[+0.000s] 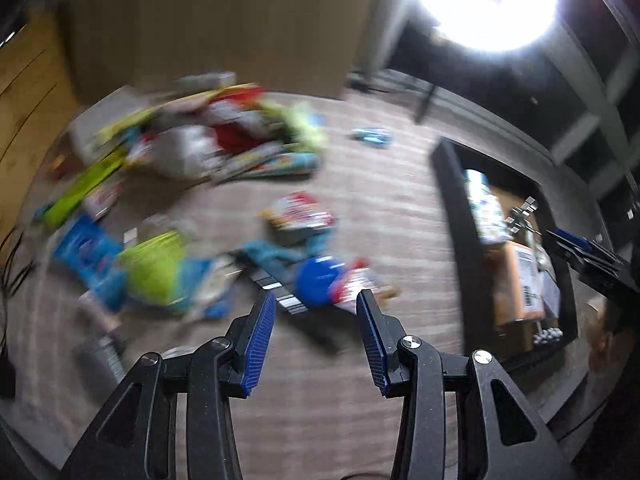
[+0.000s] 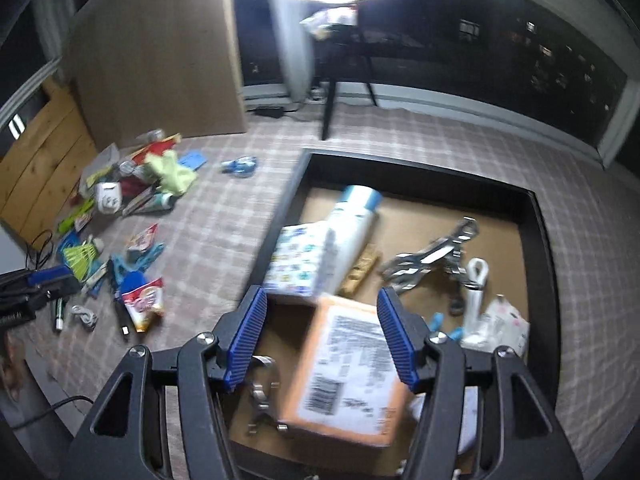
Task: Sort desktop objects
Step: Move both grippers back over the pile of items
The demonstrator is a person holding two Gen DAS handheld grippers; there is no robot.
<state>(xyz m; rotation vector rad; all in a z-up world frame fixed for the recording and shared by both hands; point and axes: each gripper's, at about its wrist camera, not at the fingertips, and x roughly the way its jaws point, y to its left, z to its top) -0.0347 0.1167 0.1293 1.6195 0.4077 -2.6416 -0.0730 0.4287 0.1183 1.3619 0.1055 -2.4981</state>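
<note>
Below, orange parcel (image 2: 344,368) in the black tray (image 2: 536,216), under spread, empty right tongs (image 2: 322,336).

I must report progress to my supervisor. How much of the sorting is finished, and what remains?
Partly done. Done: the black tray already holds an orange parcel, a white bottle, a patterned box and metal pliers. In hand: nothing; the right gripper is open above the parcel, and the left gripper is also empty. Left: a large pile and scattered packets on the checked cloth.
</note>
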